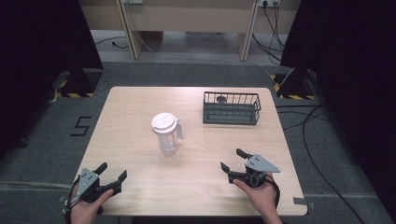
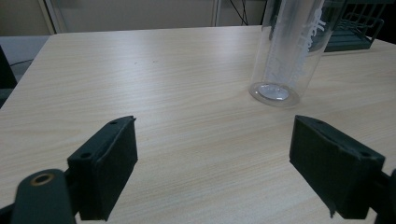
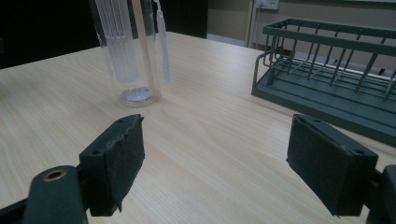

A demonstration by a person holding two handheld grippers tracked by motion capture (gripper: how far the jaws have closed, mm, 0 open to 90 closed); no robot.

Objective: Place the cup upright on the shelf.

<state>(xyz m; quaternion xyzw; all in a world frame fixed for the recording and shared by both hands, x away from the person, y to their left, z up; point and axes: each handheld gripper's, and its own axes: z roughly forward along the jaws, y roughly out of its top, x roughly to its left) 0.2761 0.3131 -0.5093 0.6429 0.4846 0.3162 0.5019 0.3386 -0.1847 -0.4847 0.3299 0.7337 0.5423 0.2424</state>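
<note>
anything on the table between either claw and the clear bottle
Nothing visible. Bare tabletop lies between the left claw and the bottle, and between the right claw and it. The wire basket stands farther back on the right, off both paths. Both claws are open.

- The high view is taken from above the near edge of the desk (image 1: 140,186), facing forward and down; the whole desk top is covered, with floor beyond.
- The left gripper view is set low, close over the desk, looking along its own tongs (image 2: 215,154) toward the clear bottle (image 2: 287,56).
- The right gripper view is set equally low, aimed between bottle and wire basket (image 3: 327,79); both items are shared by all three views.
</note>
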